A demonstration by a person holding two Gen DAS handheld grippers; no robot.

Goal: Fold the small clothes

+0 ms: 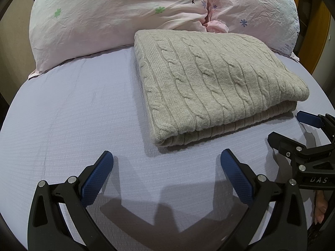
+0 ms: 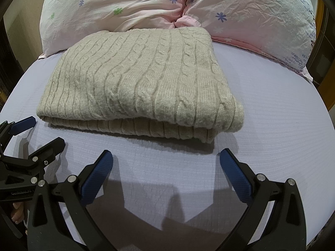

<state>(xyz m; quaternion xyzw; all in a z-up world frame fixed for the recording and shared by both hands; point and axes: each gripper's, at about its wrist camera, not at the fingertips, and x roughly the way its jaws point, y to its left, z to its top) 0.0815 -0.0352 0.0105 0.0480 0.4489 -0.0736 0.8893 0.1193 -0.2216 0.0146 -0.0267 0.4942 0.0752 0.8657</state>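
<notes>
Both grippers' spread fingers [image 1: 104, 163] sit just short of the folded sweater [image 1: 213, 83].

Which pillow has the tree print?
The left pillow: a brown tree sits near its inner edge. The right pillow shows only flowers there.

Left gripper [image 1: 166, 156] and right gripper [image 2: 166, 156] alike — matte black plastic arms, curved and ribbed, studded with round silver screws. Fingers [image 1: 236, 176] faced with dark blue, finely cross-hatched pads; white lettering stamped on each black body — partly cut off, unreadable in full. Bare skin of a hand [image 1: 320, 211] glimpsed behind.
</notes>
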